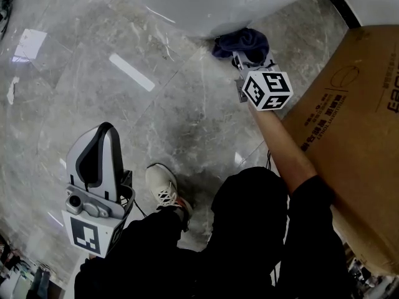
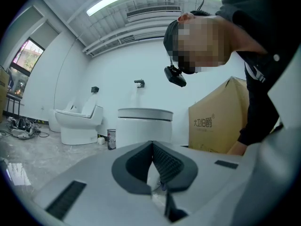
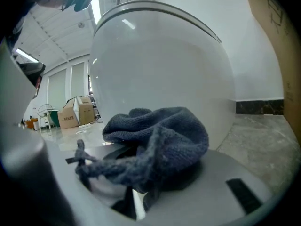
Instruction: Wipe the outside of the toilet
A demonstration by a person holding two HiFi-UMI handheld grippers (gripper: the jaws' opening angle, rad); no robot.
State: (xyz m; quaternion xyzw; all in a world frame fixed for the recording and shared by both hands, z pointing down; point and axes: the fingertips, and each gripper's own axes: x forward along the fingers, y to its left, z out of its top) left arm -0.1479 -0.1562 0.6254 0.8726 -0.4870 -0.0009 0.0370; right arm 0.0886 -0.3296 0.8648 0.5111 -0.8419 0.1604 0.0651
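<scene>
Polished grey marble-patterned floor is reflecting bright patches of overhead light. A large brown cardboard box with printed characters is standing on it at the right, near a black skirting strip running along the foot of a white wall. Long ceiling lights are glowing beside a slatted air vent, and a window is admitting daylight at the far left. A far toilet is standing by the wall, with a small can near it and cables lying on the floor. More cardboard boxes are sitting in the distance.
</scene>
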